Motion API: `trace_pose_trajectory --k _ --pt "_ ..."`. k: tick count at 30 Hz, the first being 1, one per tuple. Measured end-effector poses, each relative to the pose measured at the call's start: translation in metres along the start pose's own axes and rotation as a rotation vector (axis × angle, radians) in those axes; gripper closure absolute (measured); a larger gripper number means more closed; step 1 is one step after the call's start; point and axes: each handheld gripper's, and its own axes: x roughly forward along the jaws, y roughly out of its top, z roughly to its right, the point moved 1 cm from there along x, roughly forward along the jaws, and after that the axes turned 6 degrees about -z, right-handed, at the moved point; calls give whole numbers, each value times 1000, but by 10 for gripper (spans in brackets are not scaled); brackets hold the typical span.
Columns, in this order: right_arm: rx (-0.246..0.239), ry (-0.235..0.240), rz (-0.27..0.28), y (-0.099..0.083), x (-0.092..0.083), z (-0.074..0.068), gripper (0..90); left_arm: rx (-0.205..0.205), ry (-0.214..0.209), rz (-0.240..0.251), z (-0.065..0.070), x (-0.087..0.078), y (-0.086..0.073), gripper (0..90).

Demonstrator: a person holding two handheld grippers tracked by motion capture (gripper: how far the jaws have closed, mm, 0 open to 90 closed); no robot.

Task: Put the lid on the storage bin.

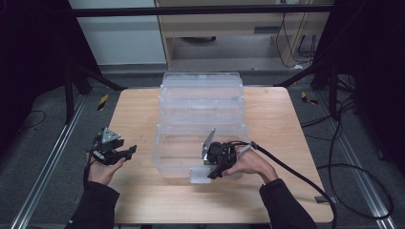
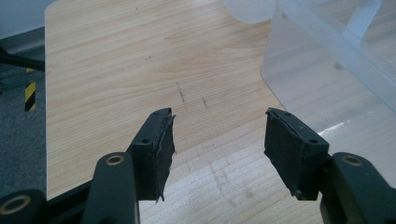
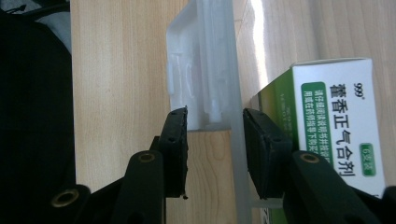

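Note:
A clear plastic storage box (image 1: 191,109) stands in the middle of the wooden table (image 1: 138,191). My right gripper (image 1: 213,172) reaches over its near wall. In the right gripper view my right gripper (image 3: 215,121) straddles that wall and its clear latch (image 3: 201,70), one jaw outside and one inside, with a narrow gap still showing. A green and white medicine carton (image 3: 336,107) lies inside the box beside the inner jaw. My left gripper (image 1: 128,151) hovers over the table left of the box, and in the left gripper view my left gripper (image 2: 219,135) is open and holds nothing.
The box's rounded corner (image 2: 327,60) is right of the left gripper's jaws. A thick black cable (image 1: 296,174) trails from the right gripper across the table's right side. Dark frame rails and floor cables surround the table.

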Motion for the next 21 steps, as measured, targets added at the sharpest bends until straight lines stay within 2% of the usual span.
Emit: trace_pose_trajectory --k 7,15,21 --pt "-1 1 -2 0 0 0 619 31 -24 43 -1 -13 16 412" --pt "-10 -3 3 0 0 0 620 117 -20 54 4 -20 42 406" --pt "-16 -5 2 0 0 0 621 209 -19 49 13 -27 63 396"
